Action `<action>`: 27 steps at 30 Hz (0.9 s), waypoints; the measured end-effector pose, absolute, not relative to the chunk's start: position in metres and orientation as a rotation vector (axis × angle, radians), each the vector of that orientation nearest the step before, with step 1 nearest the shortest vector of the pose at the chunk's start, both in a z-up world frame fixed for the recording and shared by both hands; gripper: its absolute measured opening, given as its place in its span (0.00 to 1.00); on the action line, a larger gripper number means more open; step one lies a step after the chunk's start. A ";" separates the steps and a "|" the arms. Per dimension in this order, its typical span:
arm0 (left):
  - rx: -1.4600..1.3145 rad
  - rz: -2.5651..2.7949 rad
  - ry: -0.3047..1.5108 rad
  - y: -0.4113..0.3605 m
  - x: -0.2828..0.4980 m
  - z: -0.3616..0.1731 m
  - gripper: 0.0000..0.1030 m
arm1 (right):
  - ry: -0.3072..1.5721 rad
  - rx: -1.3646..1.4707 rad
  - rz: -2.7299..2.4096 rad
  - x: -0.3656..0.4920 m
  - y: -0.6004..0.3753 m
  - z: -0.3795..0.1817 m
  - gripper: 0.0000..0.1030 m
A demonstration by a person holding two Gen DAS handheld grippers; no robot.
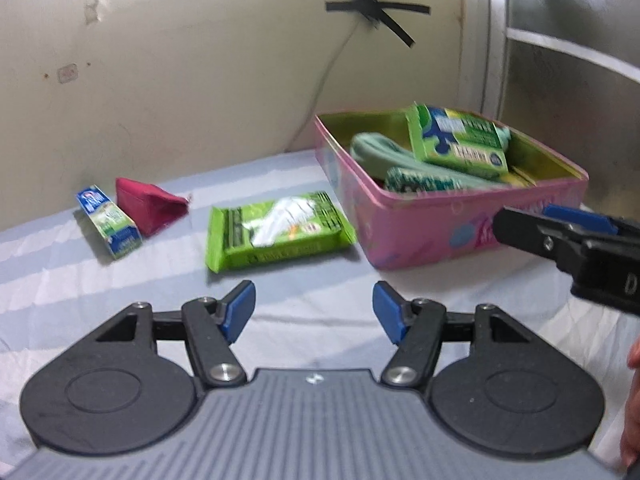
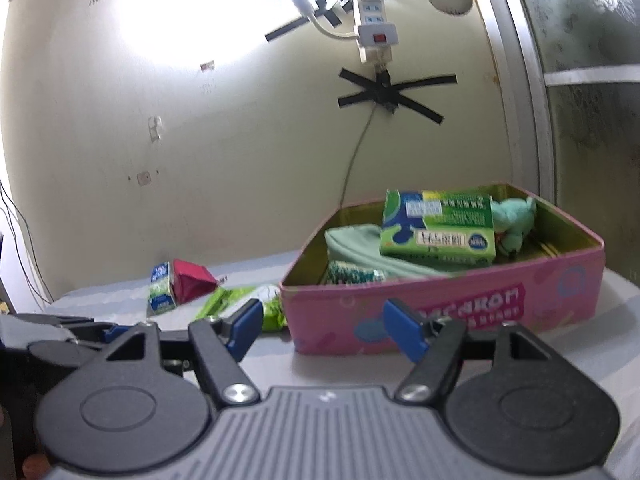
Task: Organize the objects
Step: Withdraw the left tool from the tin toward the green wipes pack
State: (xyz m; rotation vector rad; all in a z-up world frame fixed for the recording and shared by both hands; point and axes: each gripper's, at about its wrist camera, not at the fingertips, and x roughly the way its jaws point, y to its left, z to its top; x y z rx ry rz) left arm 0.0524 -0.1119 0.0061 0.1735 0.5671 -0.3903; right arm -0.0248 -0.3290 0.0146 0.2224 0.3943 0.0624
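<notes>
A pink tin box (image 1: 440,232) stands at the right on the pale blue sheet, holding a green carton (image 1: 456,140), mint cloth (image 1: 376,152) and a dark green packet (image 1: 416,182). Left of it lie a green wipes packet (image 1: 280,228), a red pouch (image 1: 148,208) and a small toothpaste box (image 1: 110,222). My left gripper (image 1: 314,312) is open and empty, just short of the wipes packet. My right gripper (image 2: 324,328) is open with nothing between its pads, close to the front wall of the pink tin (image 2: 460,304). The right gripper (image 1: 532,220) also shows beside the tin.
The cream wall behind carries a cable taped with black strips (image 1: 376,8) and a power strip (image 2: 374,12). A metal frame with patterned glass (image 1: 492,40) rises at the right. The pale blue sheet (image 1: 120,300) covers the surface. A hand (image 1: 632,400) shows at the right edge.
</notes>
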 end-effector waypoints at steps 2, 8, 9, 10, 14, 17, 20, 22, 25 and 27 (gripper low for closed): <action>0.186 -0.400 0.564 -0.115 0.051 -0.003 0.65 | 0.409 0.239 0.054 -0.024 -0.332 0.007 0.67; 0.199 -0.385 0.607 -0.114 0.058 -0.030 0.66 | 0.472 0.261 0.012 -0.016 -0.337 -0.023 0.67; 0.190 -0.386 0.615 -0.113 0.059 -0.033 0.66 | 0.487 0.274 0.010 -0.014 -0.338 -0.028 0.67; 0.171 -0.390 0.615 -0.110 0.060 -0.032 0.66 | 0.501 0.284 0.010 -0.012 -0.339 -0.031 0.67; 0.154 -0.388 0.622 -0.110 0.061 -0.032 0.67 | 0.509 0.282 0.022 -0.009 -0.339 -0.033 0.67; 0.153 -0.388 0.619 -0.111 0.059 -0.033 0.68 | 0.518 0.276 0.035 -0.007 -0.338 -0.033 0.67; 0.147 -0.390 0.621 -0.109 0.060 -0.033 0.68 | 0.533 0.283 0.046 -0.004 -0.339 -0.034 0.67; 0.144 -0.389 0.623 -0.109 0.061 -0.033 0.69 | 0.541 0.290 0.051 -0.002 -0.340 -0.035 0.67; 0.145 -0.387 0.624 -0.109 0.061 -0.033 0.70 | 0.544 0.294 0.050 -0.002 -0.341 -0.036 0.67; 0.144 -0.386 0.624 -0.109 0.061 -0.033 0.70 | 0.550 0.290 0.052 -0.001 -0.341 -0.037 0.67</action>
